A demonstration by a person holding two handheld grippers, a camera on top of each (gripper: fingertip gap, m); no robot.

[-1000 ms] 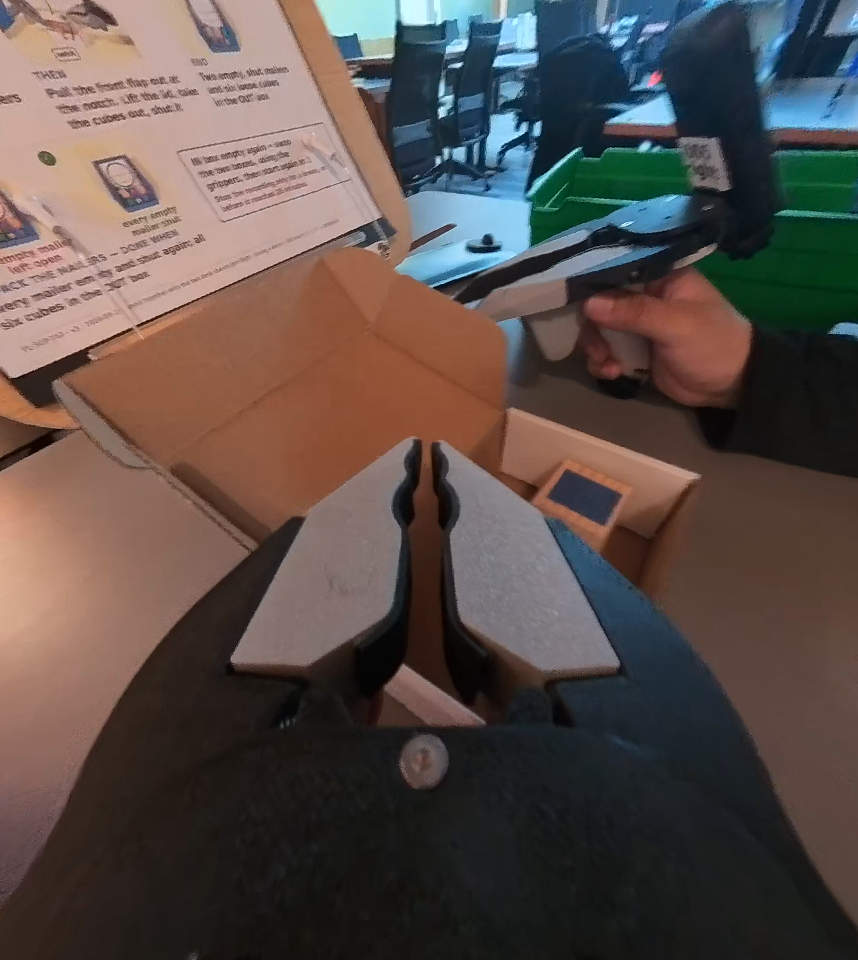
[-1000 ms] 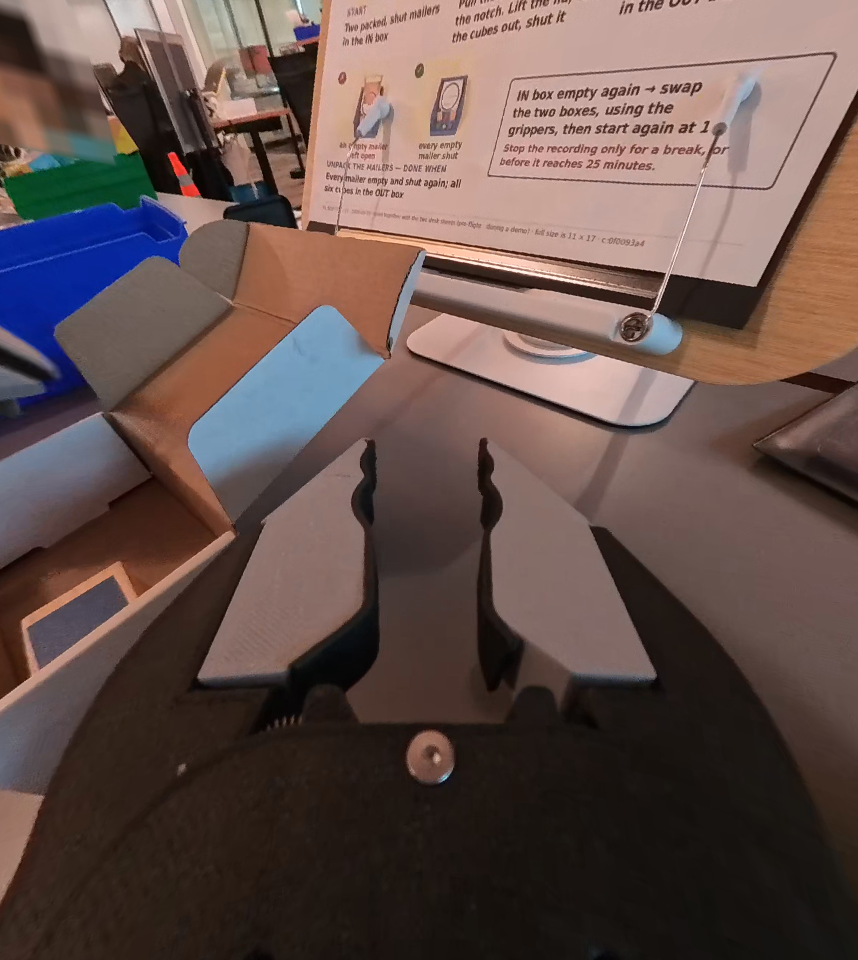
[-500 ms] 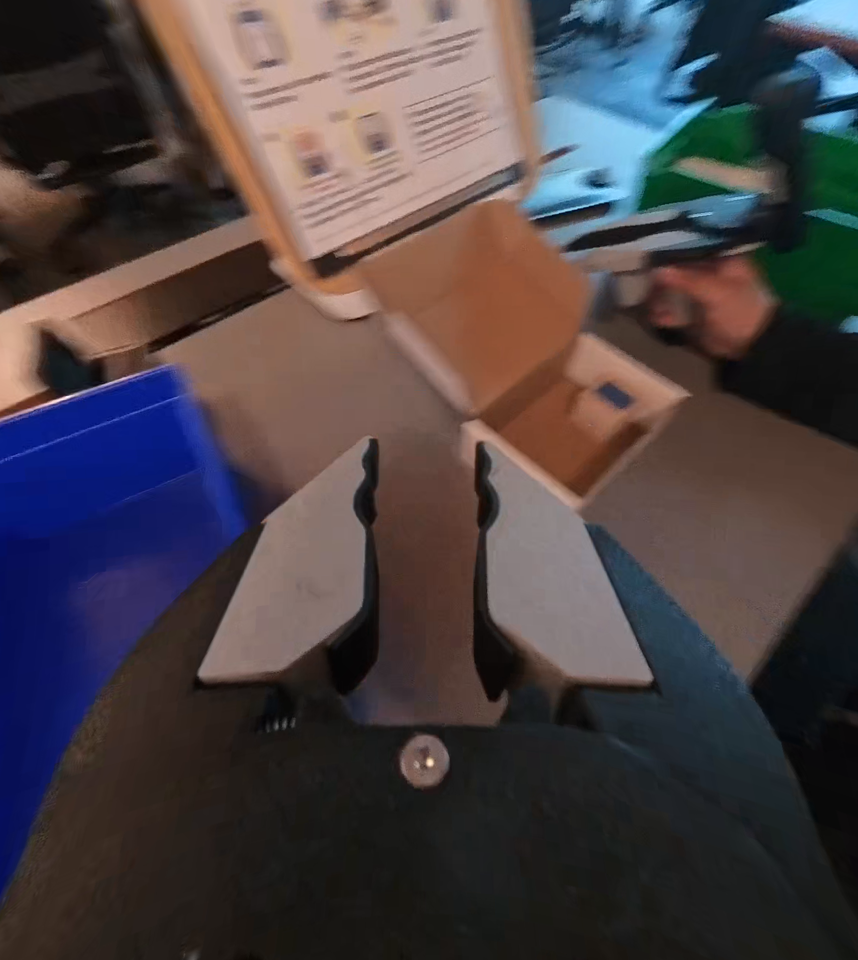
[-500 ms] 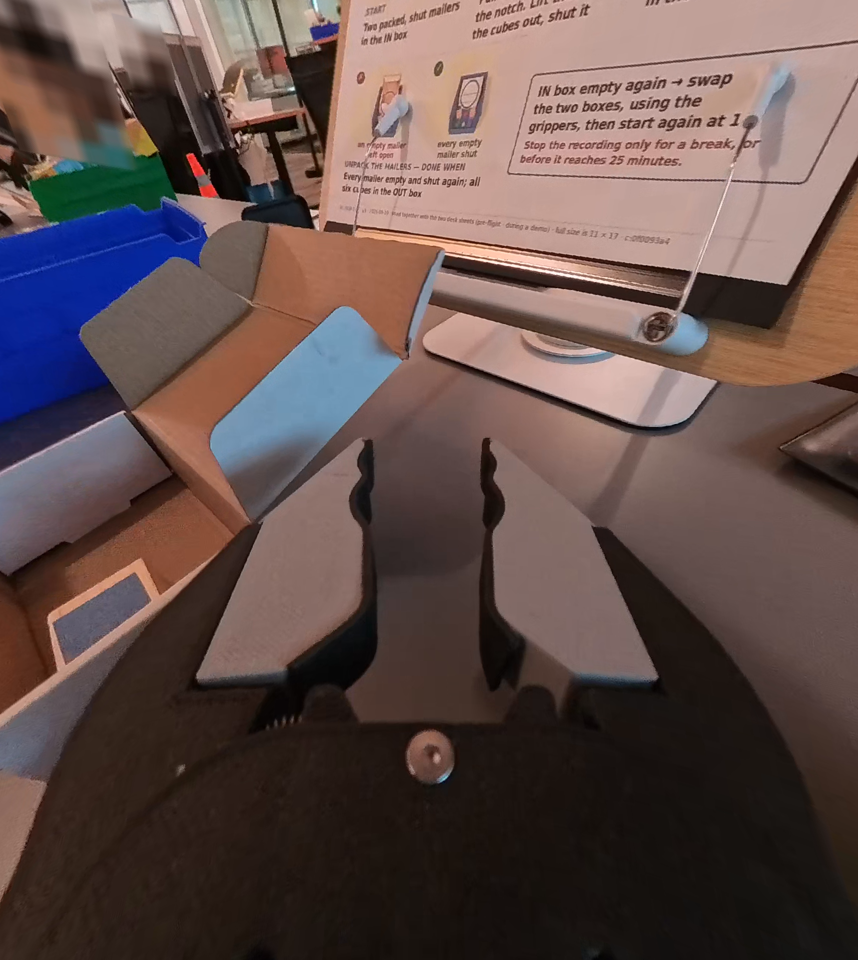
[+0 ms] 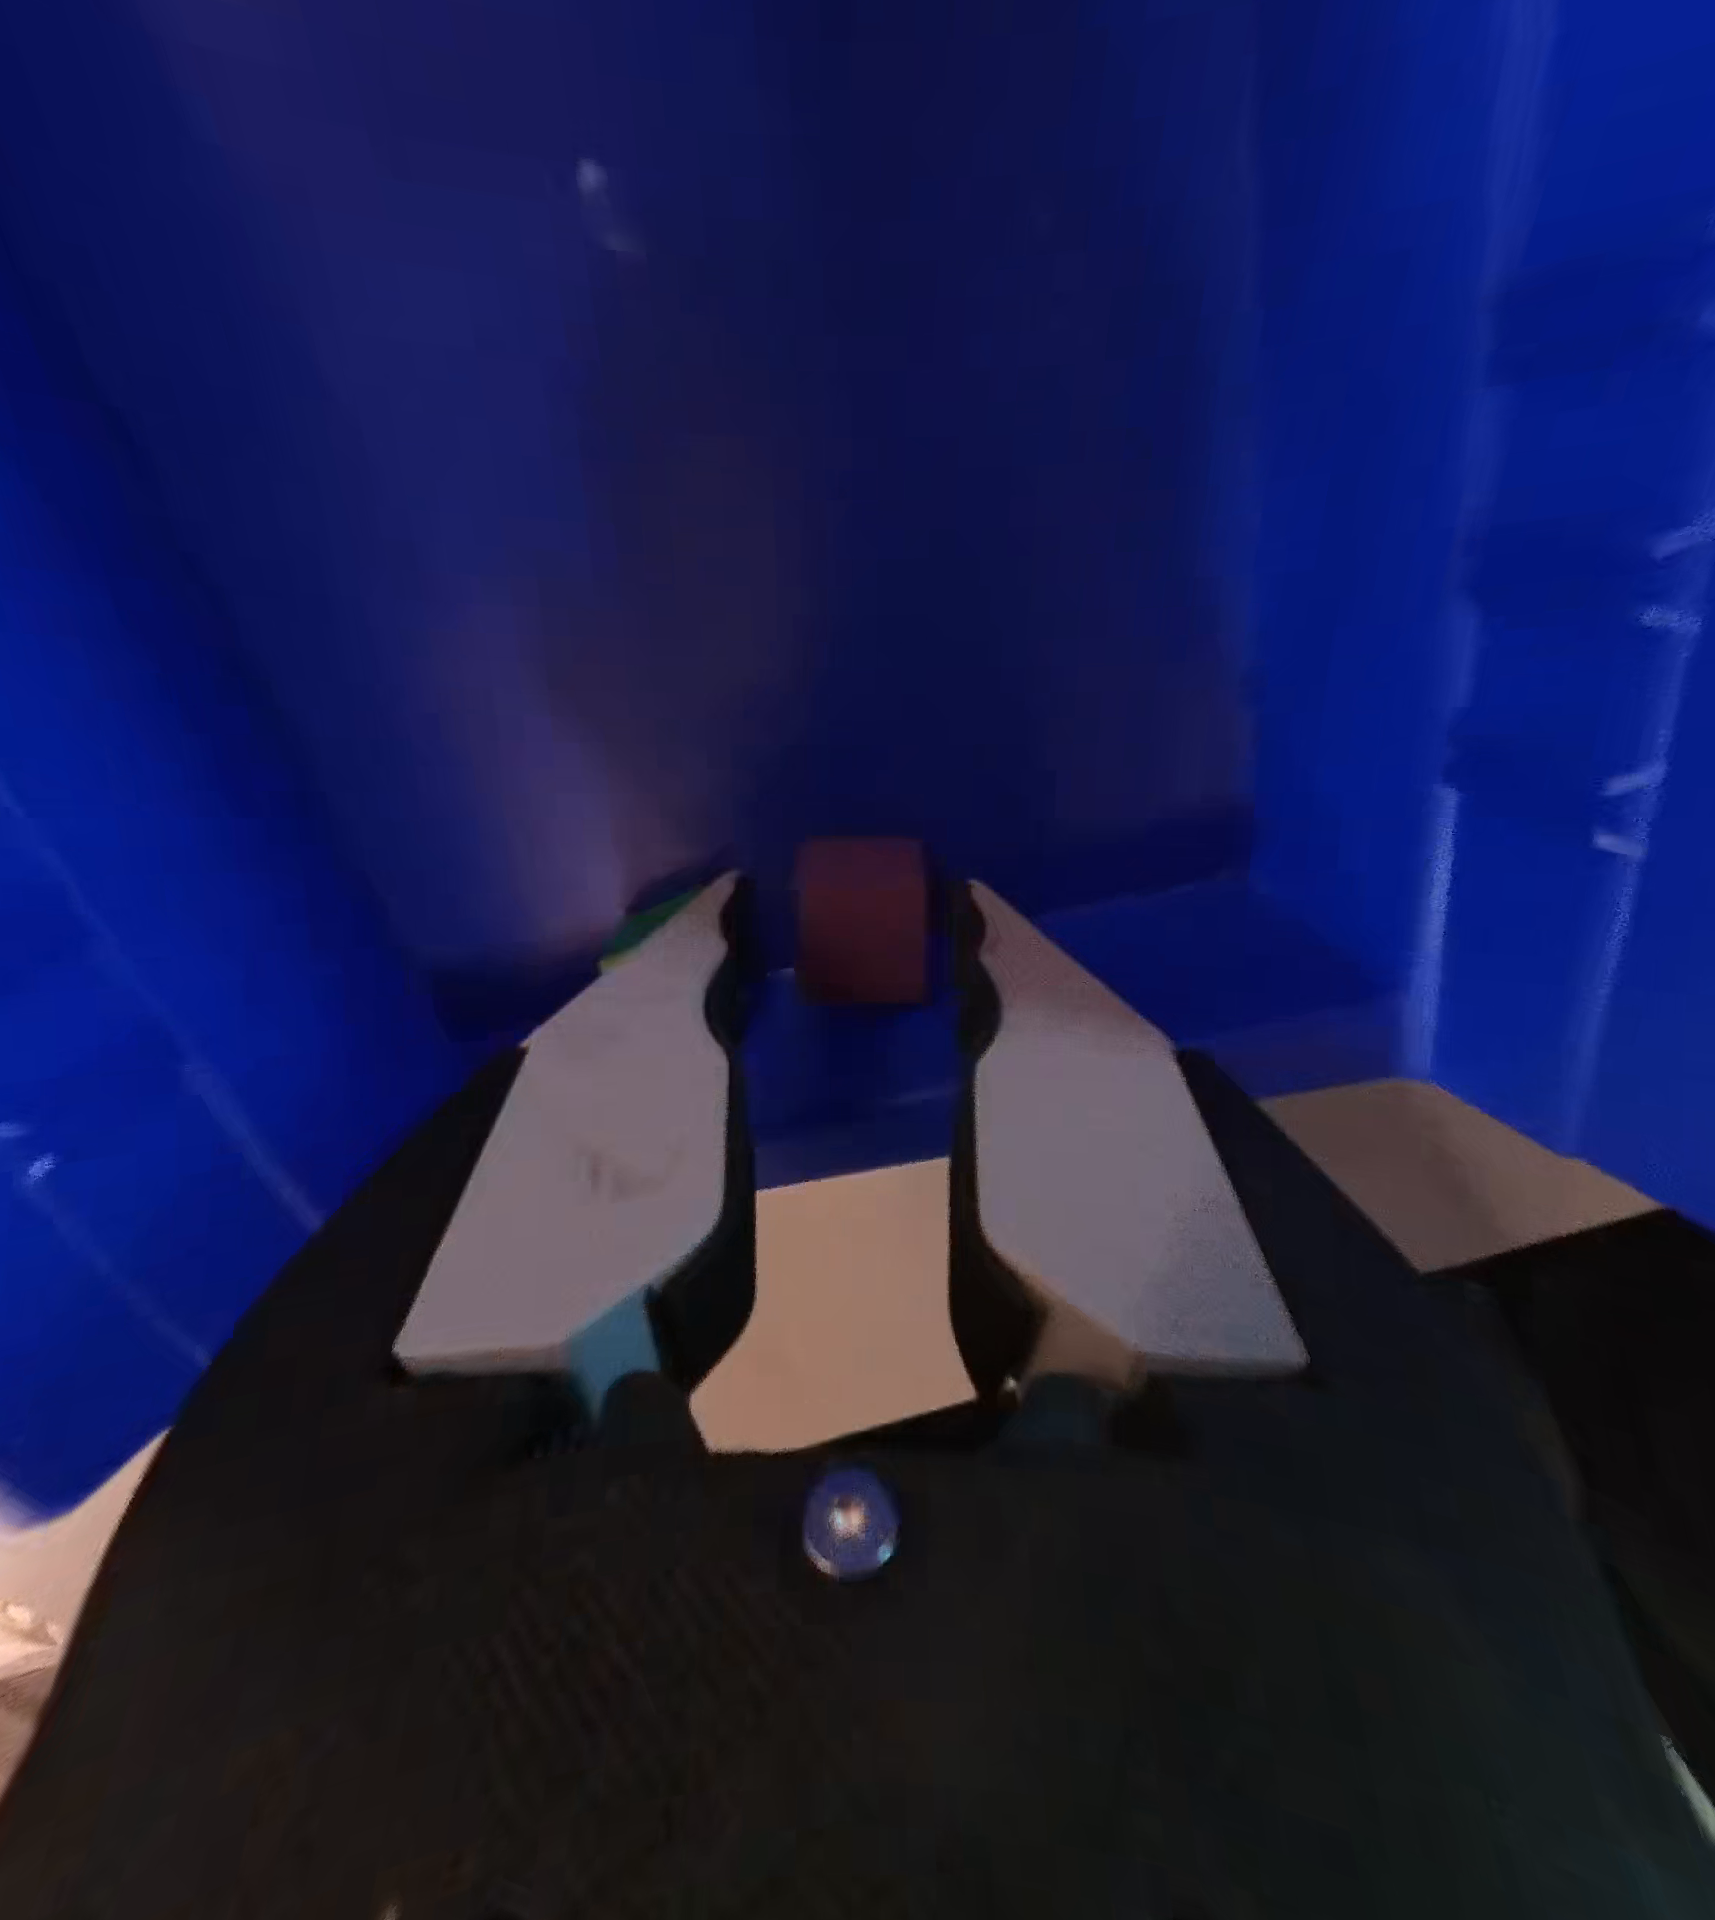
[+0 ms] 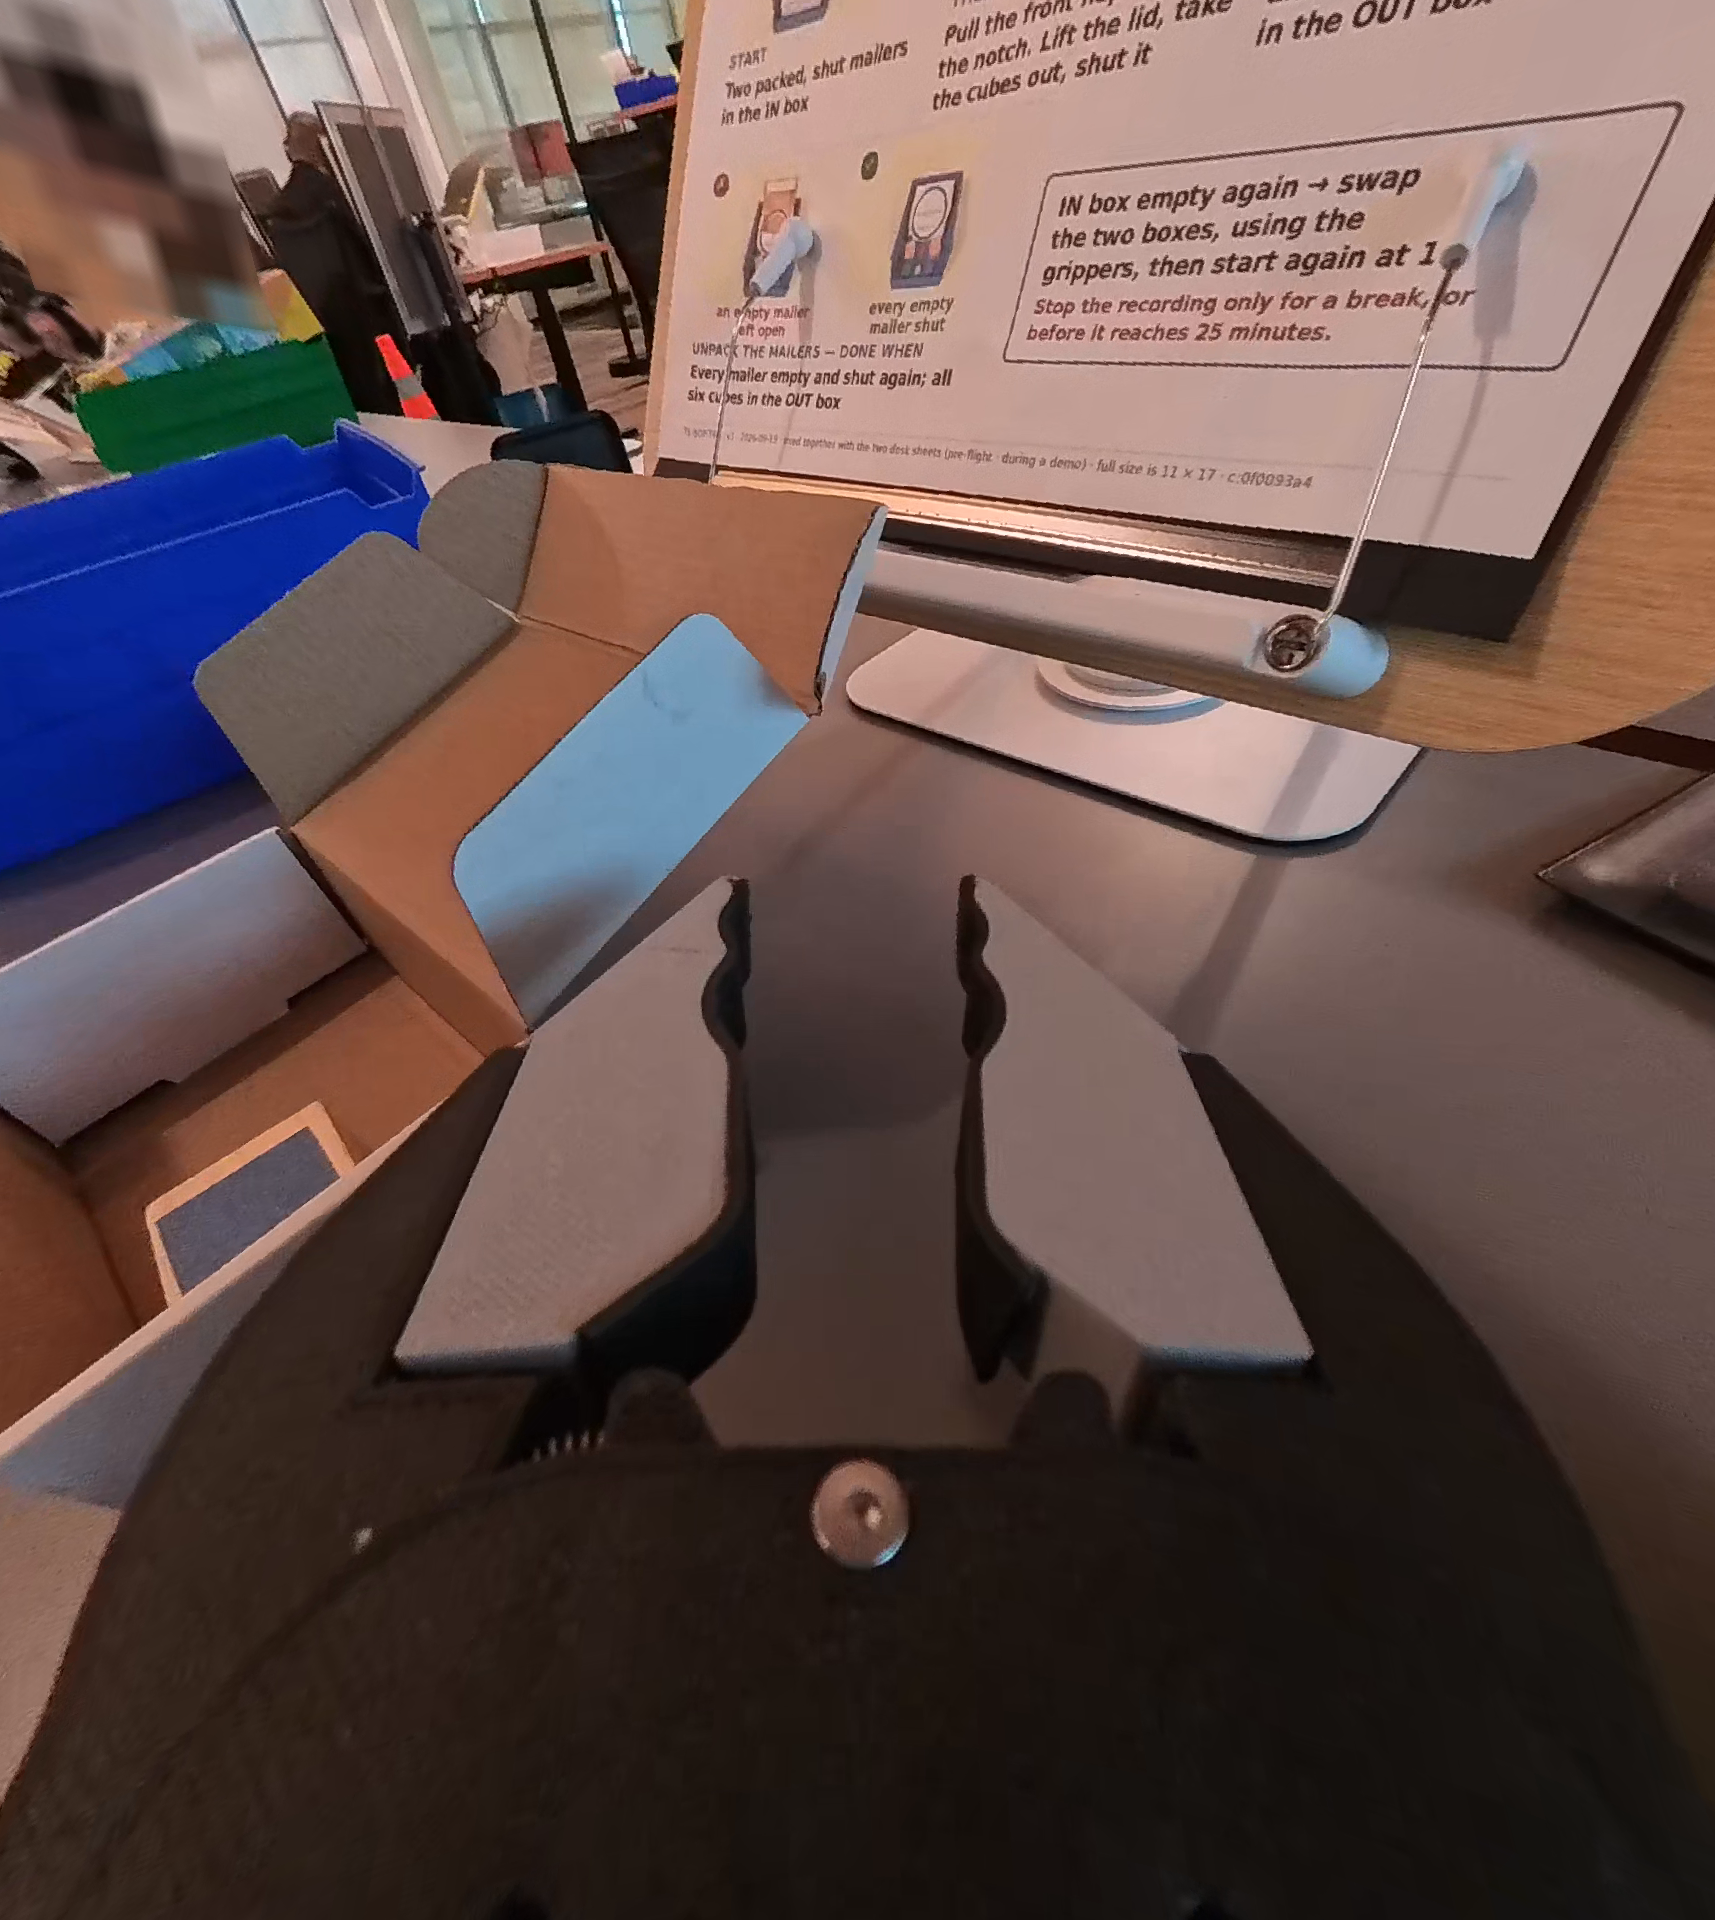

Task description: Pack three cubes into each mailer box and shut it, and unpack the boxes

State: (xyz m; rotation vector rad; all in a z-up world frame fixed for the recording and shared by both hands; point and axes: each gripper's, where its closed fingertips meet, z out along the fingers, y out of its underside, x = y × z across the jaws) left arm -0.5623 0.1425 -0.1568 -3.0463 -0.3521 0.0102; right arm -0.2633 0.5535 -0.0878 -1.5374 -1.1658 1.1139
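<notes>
Left wrist view puts me deep inside the blue bin point(image 5: 313, 520), my left gripper point(image 5: 848, 914) spread wide with a dark red cube point(image 5: 861, 920) sitting just past the fingertips, at twelve o'clock, in the bin's far corner. I judge the jaws are not yet touching it. A green cube point(image 5: 647, 928) peeks out at eleven o'clock behind my left finger, and a pale flat cardboard surface point(image 5: 832, 1299), possibly a mailer, lies under the jaws at six o'clock.

My worry: the picture is smeared, so I am moving fast in a tight corner. If I close early, the tips could nudge the red cube against the wall and it may twist out, or the left finger may catch the green cube beside it.

Right wrist view shows my right gripper point(image 6: 853, 914) also spread, holding nothing, hovering over the dark table point(image 6: 1300, 1039). The open mailer box point(image 6: 157, 997) sits at nine o'clock, lid point(image 6: 645, 582) raised, with one blue-faced cube point(image 6: 245, 1205) on its floor; I see no others inside, though my gripper hides part of the box. That upright lid could fall shut if bumped. The blue bin appears at ten o'clock, beyond the mailer.
</notes>
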